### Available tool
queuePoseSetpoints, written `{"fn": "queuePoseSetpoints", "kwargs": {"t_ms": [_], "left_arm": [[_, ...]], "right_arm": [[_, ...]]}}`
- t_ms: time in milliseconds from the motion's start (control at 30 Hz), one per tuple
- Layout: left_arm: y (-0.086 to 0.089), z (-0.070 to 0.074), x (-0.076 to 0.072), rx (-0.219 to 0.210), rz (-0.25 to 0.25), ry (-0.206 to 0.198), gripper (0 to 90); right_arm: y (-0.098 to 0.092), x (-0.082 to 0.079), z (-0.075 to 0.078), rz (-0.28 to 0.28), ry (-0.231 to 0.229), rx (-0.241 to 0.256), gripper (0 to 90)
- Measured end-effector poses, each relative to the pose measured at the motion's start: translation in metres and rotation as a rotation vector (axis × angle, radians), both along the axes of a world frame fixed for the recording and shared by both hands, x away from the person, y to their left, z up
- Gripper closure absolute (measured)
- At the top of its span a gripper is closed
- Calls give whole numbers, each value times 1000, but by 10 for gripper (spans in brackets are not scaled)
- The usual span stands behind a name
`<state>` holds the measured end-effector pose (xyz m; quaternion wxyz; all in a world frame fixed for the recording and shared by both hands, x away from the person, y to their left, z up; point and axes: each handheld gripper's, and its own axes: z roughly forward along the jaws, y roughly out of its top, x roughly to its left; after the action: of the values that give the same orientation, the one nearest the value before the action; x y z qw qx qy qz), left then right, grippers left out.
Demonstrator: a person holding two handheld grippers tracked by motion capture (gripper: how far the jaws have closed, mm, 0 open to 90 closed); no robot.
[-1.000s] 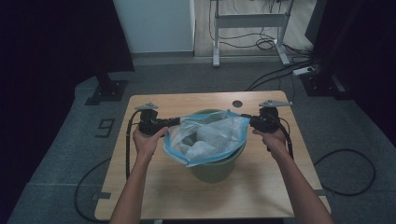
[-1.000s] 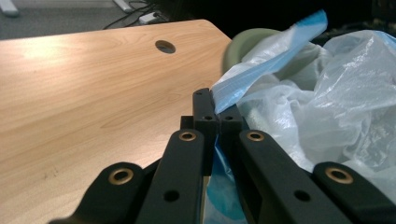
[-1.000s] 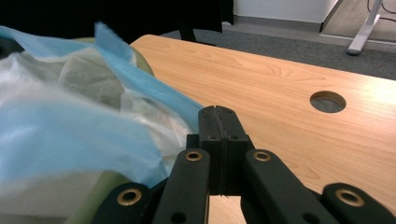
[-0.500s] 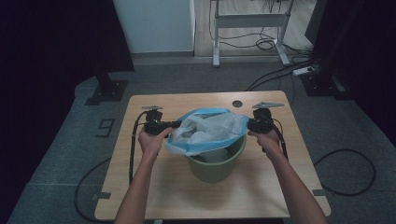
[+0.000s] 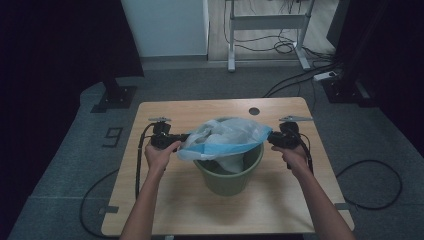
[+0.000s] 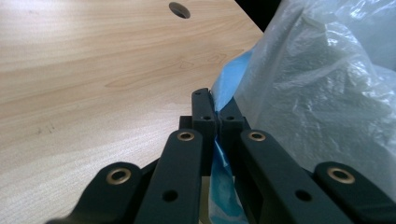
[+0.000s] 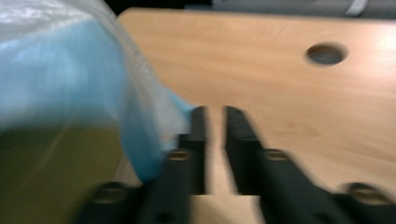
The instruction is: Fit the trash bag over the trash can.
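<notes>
Bag being stretched over the bin mouth

The pale bag (image 5: 222, 137), blue-hemmed, drapes the green bin (image 5: 227, 172) at table (image 5: 190, 200) centre; at 9 o'clock the left gripper (image 6: 215, 116) pinches the hem, likely to keep it taut, while at 3 o'clock the right gripper (image 7: 214, 126) shows a narrow gap, film beside its left jaw, grip unclear

A lab or test room, by the look of it: a plain wooden table (image 5: 200, 112) with a cable hole (image 5: 254, 111) (that hole sits beyond the jaw tips in both gripper views) stands on grey carpet (image 5: 65, 170). Black cables (image 5: 367, 185) trail across the floor, dark curtains (image 5: 55, 60) hang at the sides, and a metal desk frame (image 5: 267, 22) stands behind.
</notes>
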<state>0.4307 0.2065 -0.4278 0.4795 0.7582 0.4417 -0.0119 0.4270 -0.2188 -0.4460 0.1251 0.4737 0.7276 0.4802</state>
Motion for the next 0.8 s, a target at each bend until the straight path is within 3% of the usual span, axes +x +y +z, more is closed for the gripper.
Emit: {"fn": "queuePoseSetpoints", "kwargs": {"t_ms": [33,67,133,233,300,433,600,800], "left_arm": [[0,0,0,0,0,0,890],[-1,1,-1,3,-1,-17,889],[-1,1,-3,4,-2,-34,889],[-1,3,-5,6,4,-66,890],[0,4,-6,9,7,-77,891],[1,6,-7,14,11,-88,891],[1,7,-8,17,13,-87,892],[1,7,-7,18,9,-81,892]], "right_arm": [[0,0,0,0,0,0,669],[-9,-9,10,-50,-44,15,587],[-17,-17,21,-53,-78,34,558],[-26,-30,40,-49,-122,18,482],[-30,-42,53,-20,-152,18,476],[-23,-68,70,126,-213,5,438],[3,-93,83,302,-259,-26,400],[40,-101,87,487,-271,-59,392]]}}
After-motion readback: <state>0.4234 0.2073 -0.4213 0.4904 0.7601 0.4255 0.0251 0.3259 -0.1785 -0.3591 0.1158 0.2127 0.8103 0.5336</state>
